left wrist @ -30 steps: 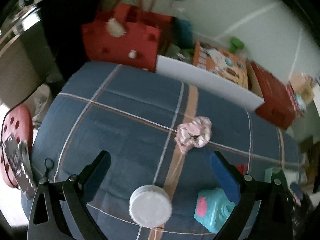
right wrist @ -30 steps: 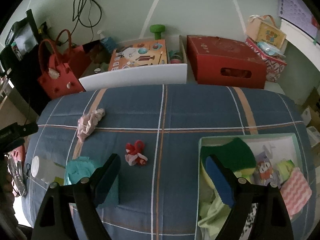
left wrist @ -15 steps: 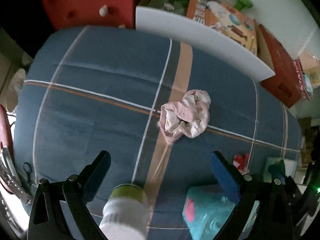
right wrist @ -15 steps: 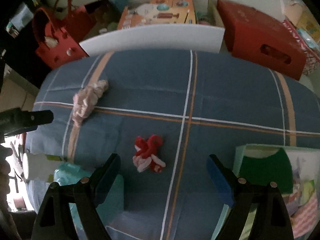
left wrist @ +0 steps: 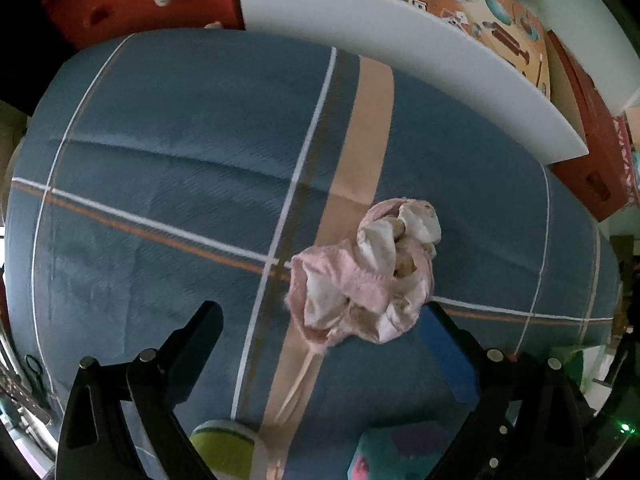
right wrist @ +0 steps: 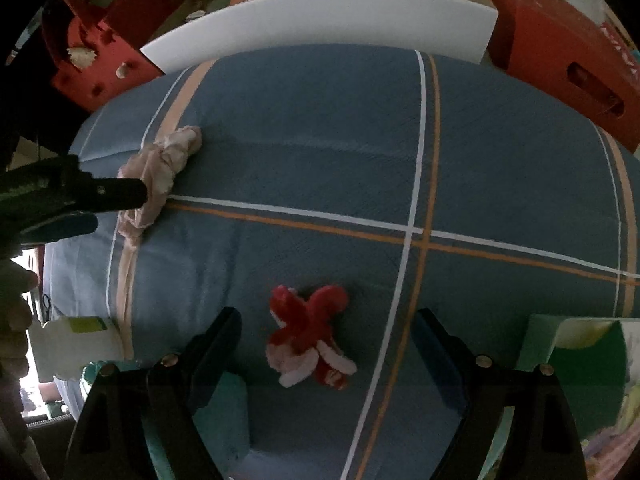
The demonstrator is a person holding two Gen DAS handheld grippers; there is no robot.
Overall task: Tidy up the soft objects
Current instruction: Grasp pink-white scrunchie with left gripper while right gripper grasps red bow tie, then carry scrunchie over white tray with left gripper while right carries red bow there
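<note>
A crumpled pink and white cloth (left wrist: 364, 276) lies on the blue plaid table cover (left wrist: 180, 160). My left gripper (left wrist: 320, 344) is open and hangs just short of it, fingers wide to either side. The cloth also shows in the right wrist view (right wrist: 160, 176), with the left gripper's finger (right wrist: 92, 192) beside it. A red and pink soft toy (right wrist: 310, 336) lies between the open fingers of my right gripper (right wrist: 324, 344), close in front of them. A pale green bin (right wrist: 576, 360) of soft things stands at the right.
A white bottle with a green label (right wrist: 76, 344) and a teal box (right wrist: 224, 400) stand at the near left edge. A white board (right wrist: 320, 28), a red bag (right wrist: 100, 60) and a red box (right wrist: 560, 52) lie beyond the table's far edge.
Both grippers have moved forward and down. The left one has closed in on the pink cloth. The right one has closed in on the red toy. Both remain open.
</note>
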